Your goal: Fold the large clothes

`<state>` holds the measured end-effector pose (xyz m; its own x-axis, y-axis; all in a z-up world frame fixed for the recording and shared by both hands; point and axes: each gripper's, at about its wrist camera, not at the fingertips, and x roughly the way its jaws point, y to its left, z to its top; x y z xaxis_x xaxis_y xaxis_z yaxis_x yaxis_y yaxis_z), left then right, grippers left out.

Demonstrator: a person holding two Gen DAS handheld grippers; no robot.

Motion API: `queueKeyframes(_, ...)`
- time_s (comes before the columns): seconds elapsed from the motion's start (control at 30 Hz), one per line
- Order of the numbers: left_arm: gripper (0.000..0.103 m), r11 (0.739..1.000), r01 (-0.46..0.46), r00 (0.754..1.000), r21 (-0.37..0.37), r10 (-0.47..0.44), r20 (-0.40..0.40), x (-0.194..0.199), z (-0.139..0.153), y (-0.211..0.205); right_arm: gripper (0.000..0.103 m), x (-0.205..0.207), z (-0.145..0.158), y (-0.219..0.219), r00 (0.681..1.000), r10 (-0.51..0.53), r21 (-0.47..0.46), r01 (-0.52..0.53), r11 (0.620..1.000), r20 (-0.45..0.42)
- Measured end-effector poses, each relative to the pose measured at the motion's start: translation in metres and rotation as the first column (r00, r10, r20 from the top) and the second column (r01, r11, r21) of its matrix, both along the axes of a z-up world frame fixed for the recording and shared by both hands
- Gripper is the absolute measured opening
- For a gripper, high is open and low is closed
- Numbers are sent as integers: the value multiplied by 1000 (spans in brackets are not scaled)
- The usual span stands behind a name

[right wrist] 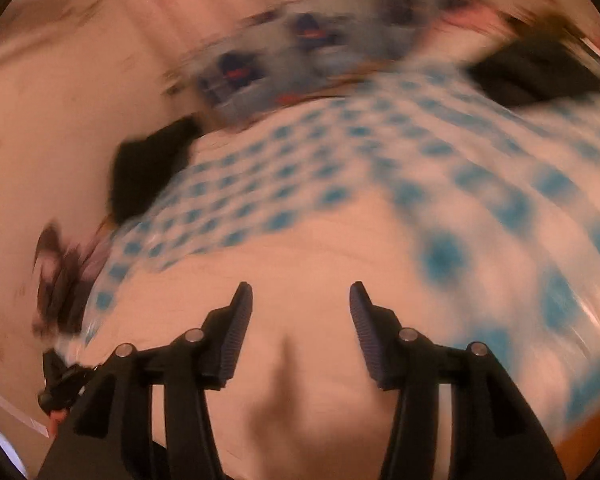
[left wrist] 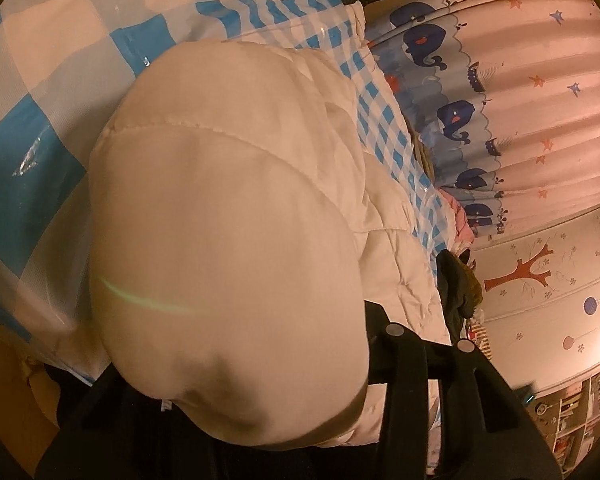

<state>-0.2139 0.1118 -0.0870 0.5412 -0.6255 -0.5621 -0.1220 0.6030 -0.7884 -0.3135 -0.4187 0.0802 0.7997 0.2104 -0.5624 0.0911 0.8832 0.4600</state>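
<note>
A: What fills the left wrist view?

B: A white quilted jacket (left wrist: 228,216), puffed up and covering the centre and lower middle of the frame. It lies on a blue-and-white checked cover (left wrist: 40,92) that spreads across the left and top.

A: And the left gripper (left wrist: 260,412)?

B: Only black parts of it show at the bottom edge, to either side of the bulging fabric. The jacket hides the fingertips, so I cannot tell whether they are pinched on cloth or apart.

A: Anything else there?

B: A whale-print curtain (left wrist: 512,92) at upper right, and a dark garment (left wrist: 456,296) just past the jacket's right edge.

A: The right wrist view?

B: Heavily smeared. The right gripper (right wrist: 300,312) sits at lower centre with its ribbed fingers (right wrist: 238,332) spread wide and nothing between them. Beneath and around them is pale cloth, probably the same white jacket (right wrist: 300,264), though the blur makes that uncertain. The checked cover (right wrist: 460,184) runs across the middle and right, with dark shapes at upper right (right wrist: 540,72) and centre left (right wrist: 148,172) too blurred to name.
</note>
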Motion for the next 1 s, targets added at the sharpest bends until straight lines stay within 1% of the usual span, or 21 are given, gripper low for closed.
queueKeyframes(0.07, 38, 1000, -2, 1000, -6, 2, 1, -1, -1, 1, 50, 45, 1, 49, 992, 125, -31, -126, 992, -25)
queueKeyframes(0.13, 38, 1000, -2, 1000, -15, 2, 0, -1, -2, 2, 50, 92, -15, 90, 977, 189, -78, -197, 977, -98)
queueKeyframes(0.17, 38, 1000, -1, 1000, -15, 1, 2, -1, -3, 3, 50, 115, -32, 103, 967, 198, -90, -214, 973, -160)
queueKeyframes(0.2, 38, 1000, -1, 1000, -16, 1, 4, -1, -3, 2, 51, 144, -67, 117, 941, 194, -129, -237, 963, -279)
queueKeyframes(0.27, 40, 999, 18, 1000, -38, -17, 25, -1, -2, 0, 51, 161, -98, 123, 924, 198, -150, -258, 955, -327)
queueKeyframes(0.33, 40, 1000, 19, 999, 11, -19, 35, -3, 1, -3, 51, 169, -95, 125, 908, 193, -147, -263, 954, -371)
queueKeyframes(0.37, 39, 1000, 19, 999, 8, -20, 32, -3, 0, -2, 51, 168, -87, 121, 907, 192, -133, -258, 957, -374)
queueKeyframes(0.4, 39, 1000, 21, 999, -1, -21, 28, -2, -3, -1, 53, 164, -75, 118, 917, 192, -127, -250, 960, -351)
queueKeyframes(0.47, 40, 1000, 27, 999, -8, -27, 27, -3, -7, 2, 54, 159, -50, 116, 946, 180, -149, -226, 963, -270)
queueKeyframes(0.53, 40, 1000, 25, 999, -9, -24, 29, -3, -8, 1, 63, 172, -35, 125, 954, 180, -169, -223, 960, -239)
queueKeyframes(0.57, 40, 1000, 23, 999, -8, -23, 30, -3, -8, 1, 64, 182, -35, 131, 951, 176, -183, -226, 957, -254)
queueKeyframes(0.6, 40, 1000, 23, 999, -8, -23, 30, -3, -8, 1, 65, 192, -41, 135, 945, 176, -189, -233, 954, -276)
queueKeyframes(0.63, 40, 1000, 23, 999, -8, -23, 30, -3, -8, 1, 65, 208, -55, 142, 931, 176, -202, -248, 947, -319)
queueKeyframes(0.67, 40, 1000, 25, 999, -10, -24, 32, -3, -8, 2, 66, 221, -76, 149, 911, 166, -234, -267, 935, -378)
queueKeyframes(0.7, 43, 999, 30, 999, -25, -29, 39, -2, -8, 2, 72, 235, -107, 156, 879, 173, -236, -301, 924, -445)
queueKeyframes(0.73, 43, 999, 29, 999, -24, -28, 43, -2, -7, 2, 73, 240, -113, 157, 883, 161, -251, -293, 923, -442)
queueKeyframes(0.77, 43, 1000, 26, 999, -3, -26, 39, -2, -5, 0, 73, 240, -113, 159, 879, 156, -259, -296, 919, -451)
queueKeyframes(0.83, 43, 1000, 23, 999, 0, -23, 32, -2, -6, 0, 73, 238, -103, 153, 875, 174, -225, -300, 927, -452)
queueKeyframes(0.9, 44, 1000, 27, 999, -12, -26, 23, -1, -8, 2, 73, 224, -85, 147, 889, 196, -193, -296, 936, -414)
queueKeyframes(0.97, 45, 999, 31, 999, -24, -30, 17, -2, -10, 5, 73, 189, -51, 153, 912, 241, -211, -320, 924, -331)
queueKeyframes(1.0, 45, 999, 29, 999, -29, -29, 15, -2, -10, 5, 73, 175, -42, 159, 913, 259, -236, -339, 911, -315)
